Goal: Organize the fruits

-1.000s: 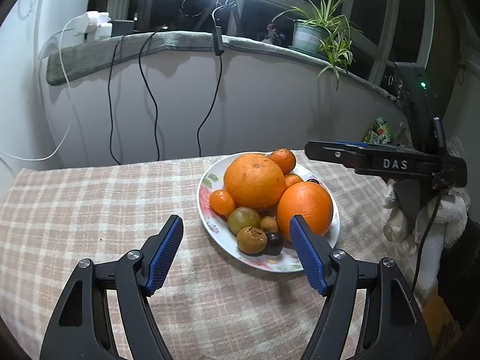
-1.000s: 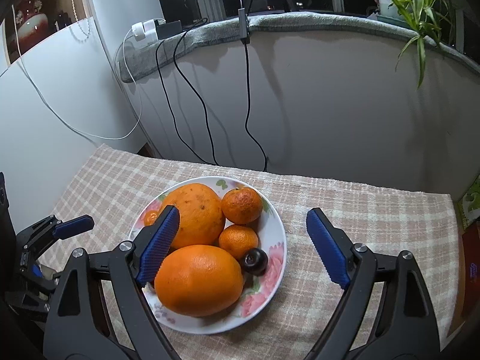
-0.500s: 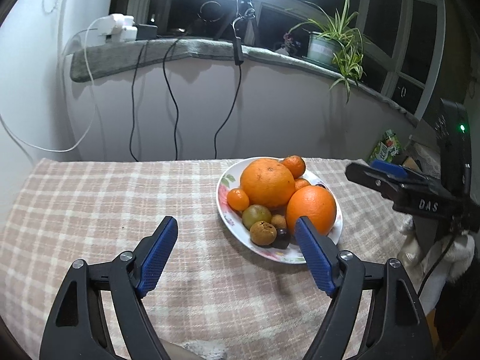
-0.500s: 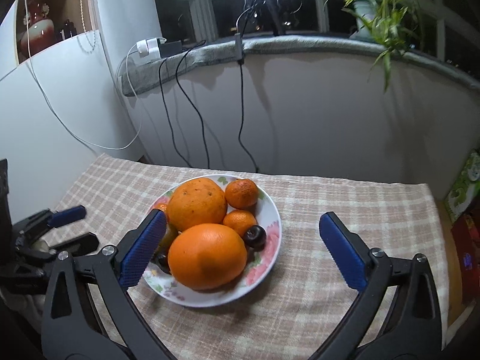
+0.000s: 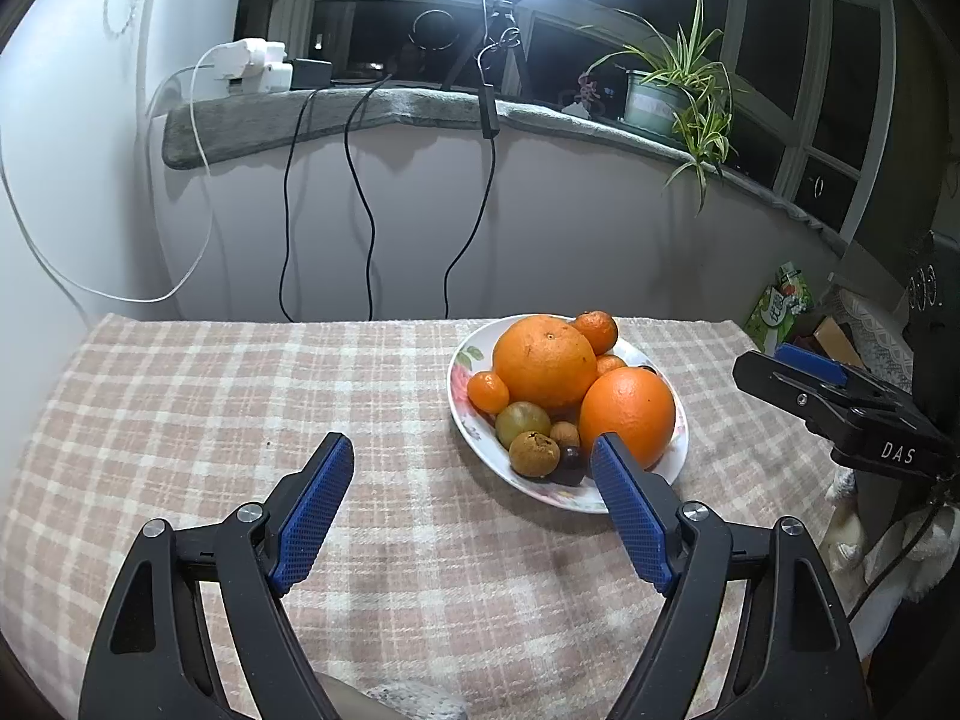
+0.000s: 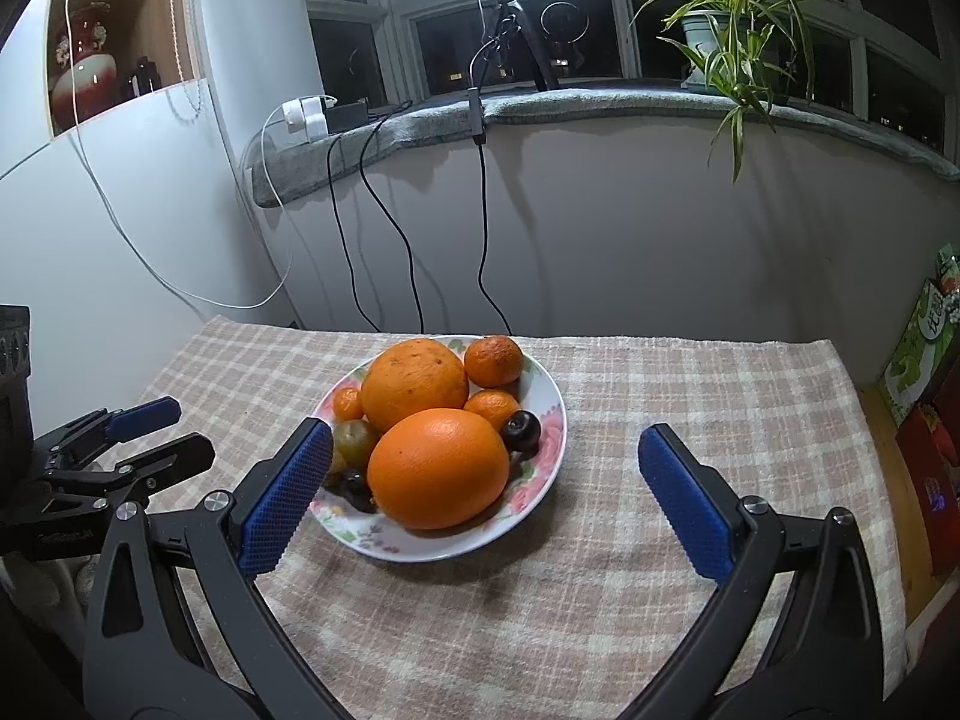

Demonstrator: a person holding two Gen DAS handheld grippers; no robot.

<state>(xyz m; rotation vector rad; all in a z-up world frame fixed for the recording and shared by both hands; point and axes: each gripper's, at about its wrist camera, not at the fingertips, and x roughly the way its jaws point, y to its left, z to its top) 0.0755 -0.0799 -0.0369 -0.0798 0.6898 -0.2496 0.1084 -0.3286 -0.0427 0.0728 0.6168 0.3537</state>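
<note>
Left wrist view: the left gripper point(image 5: 471, 474) has its jaws released and spread wide, nothing between them, only bare checked tabletop point(image 5: 240, 396) ahead. The plate point(image 5: 675, 456) of fruit lies right of centre in the frame, its near rim just beyond the right-hand pad, so the load sits off to the right of this gripper's line, not between the jaws. The right gripper point(image 5: 798, 372) enters at the right edge, close beside the plate. Right wrist view: the right gripper point(image 6: 483, 468) is likewise released at full spread and empty. The plate point(image 6: 555, 414) sits left of centre, the large front orange point(image 6: 438, 468) just past the left-hand pad, its long axis running across the frame. The smaller round fruits crowd the plate's left and far sides. Judgement: the right hand is the nearer and better aligned; a slight shift toward frame left would bring that orange between its jaws.
</note>
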